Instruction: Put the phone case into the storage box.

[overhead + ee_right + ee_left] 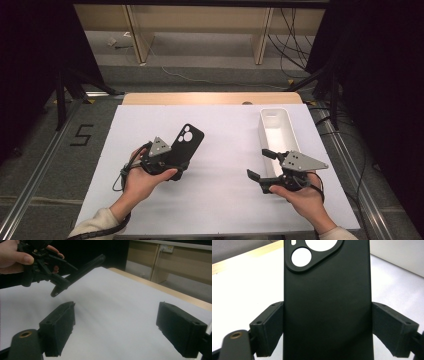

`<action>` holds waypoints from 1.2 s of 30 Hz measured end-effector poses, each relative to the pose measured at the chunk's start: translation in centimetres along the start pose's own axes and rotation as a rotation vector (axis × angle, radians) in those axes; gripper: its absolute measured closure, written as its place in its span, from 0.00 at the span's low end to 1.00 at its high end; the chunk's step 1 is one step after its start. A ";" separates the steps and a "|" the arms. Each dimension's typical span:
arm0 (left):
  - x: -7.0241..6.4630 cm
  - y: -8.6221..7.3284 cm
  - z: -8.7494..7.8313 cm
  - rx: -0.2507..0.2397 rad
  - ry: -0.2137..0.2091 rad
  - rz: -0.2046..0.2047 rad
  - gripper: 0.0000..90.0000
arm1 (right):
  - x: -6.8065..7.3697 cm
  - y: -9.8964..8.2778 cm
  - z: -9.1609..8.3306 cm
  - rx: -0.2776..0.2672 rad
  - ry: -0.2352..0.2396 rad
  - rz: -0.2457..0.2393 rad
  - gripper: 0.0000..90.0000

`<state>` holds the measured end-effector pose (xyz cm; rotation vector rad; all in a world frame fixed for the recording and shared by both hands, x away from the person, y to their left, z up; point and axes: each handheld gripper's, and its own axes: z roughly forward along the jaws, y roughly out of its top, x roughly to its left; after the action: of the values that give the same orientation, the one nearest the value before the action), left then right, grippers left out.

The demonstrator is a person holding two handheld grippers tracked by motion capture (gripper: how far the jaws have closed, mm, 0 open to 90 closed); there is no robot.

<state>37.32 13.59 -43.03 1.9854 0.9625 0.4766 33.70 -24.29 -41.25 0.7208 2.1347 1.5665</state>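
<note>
A black phone case (189, 139) with round camera cutouts is lifted off the white sheet, tilted up and away. My left gripper (176, 154) is shut on its lower end. In the left gripper view the case (327, 290) spans the whole gap and both pads (270, 327) press on its long edges. My right gripper (261, 164) hovers at the right, beside the near end of a white bin (274, 111). Its jaws stand wide, open, with nothing between them (117, 307). The right gripper view also shows the left gripper (57, 277) holding the case (87, 265) at the upper left.
A white sheet (220, 195) covers the table, with a wooden edge (210, 98) along the far side. The long white bin stands upright at the right. Beyond the table are floor, cables and wooden shelving (200, 30). Dark curtains flank both sides.
</note>
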 end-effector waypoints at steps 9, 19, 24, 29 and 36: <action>-0.2 0.0 0.0 -0.006 0.003 0.003 0.17 | 0.0 0.6 0.8 -0.008 -0.021 0.010 0.13; -1.0 0.3 0.7 -0.007 -0.011 0.022 0.17 | 0.0 0.9 1.8 0.004 -0.032 0.016 0.13; -1.4 0.5 1.0 -0.004 -0.019 0.029 0.17 | -0.3 1.0 2.1 0.007 -0.038 0.027 0.13; -1.6 0.6 1.2 -0.004 -0.024 0.034 0.17 | -0.4 1.3 2.6 0.006 -0.038 0.032 0.14; -1.9 0.7 1.4 -0.007 -0.029 0.039 0.17 | -0.2 1.7 3.5 0.005 -0.030 0.026 0.14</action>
<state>37.35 11.17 -43.18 2.0027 0.9041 0.4715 36.26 -21.37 -40.67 0.7716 2.1167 1.5541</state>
